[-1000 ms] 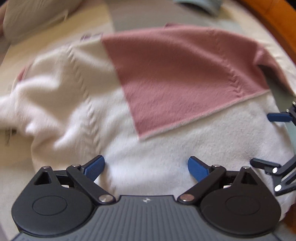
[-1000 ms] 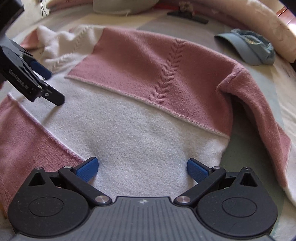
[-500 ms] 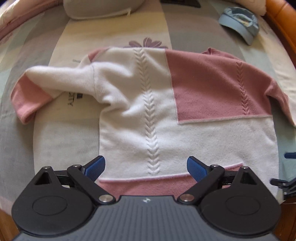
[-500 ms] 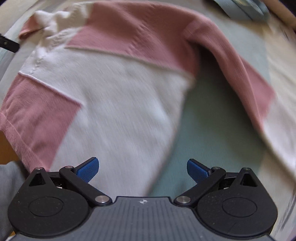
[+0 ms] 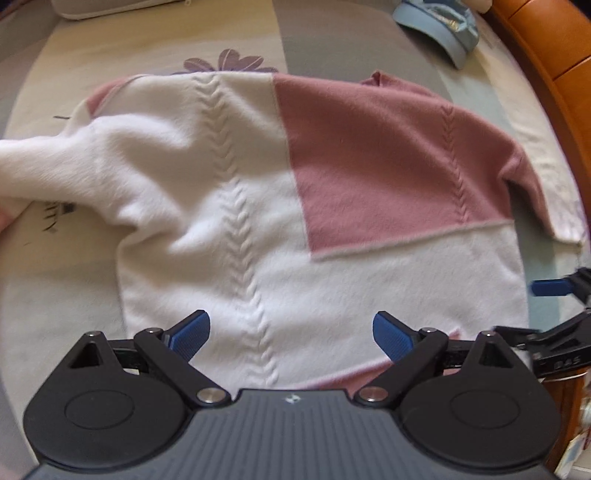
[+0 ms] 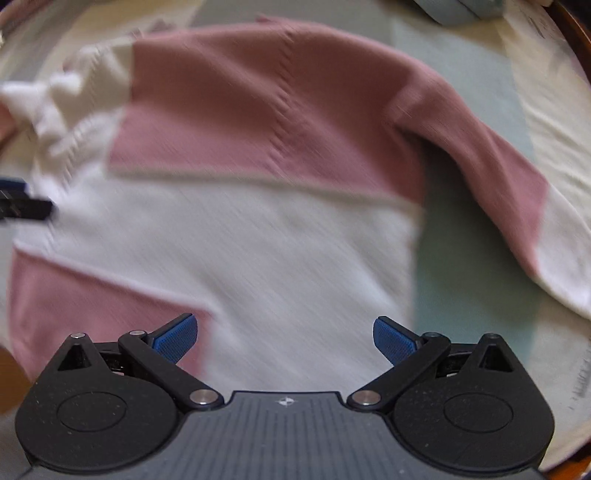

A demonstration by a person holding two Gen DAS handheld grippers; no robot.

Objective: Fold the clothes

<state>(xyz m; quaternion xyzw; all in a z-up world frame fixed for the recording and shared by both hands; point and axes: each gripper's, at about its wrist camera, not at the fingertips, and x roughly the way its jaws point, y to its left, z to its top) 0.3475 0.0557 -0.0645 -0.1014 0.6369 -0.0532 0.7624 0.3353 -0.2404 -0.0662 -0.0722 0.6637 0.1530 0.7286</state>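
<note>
**Both tongs wide open over the sweater**

Here is the left gripper point(image 5: 291, 334), blue pads spread far apart, nothing between them, poised above the lower white part of the pink-and-white sweater point(image 5: 258, 206). The garment lies spread flat on the striped bedspread point(image 5: 55, 288), straight ahead of the tongs. The cable-knit rib runs up from between the pads, a little to the left side. The pink panel sits ahead and to the right, and the white sleeve trails off far to the left. At the right edge of this view the right gripper point(image 5: 546, 306) peeks in, just off the sweater's side seam.

Over to the right gripper point(image 6: 284, 339): released as well, pads wide, nothing held. The picture is smeared with motion blur. The sweater point(image 6: 258, 240) fills the space ahead, its pink hem band under the left pad, the pink sleeve arcing away ahead and right. A light blue cap point(image 5: 439, 22) lies far ahead, beyond the sweater.
</note>
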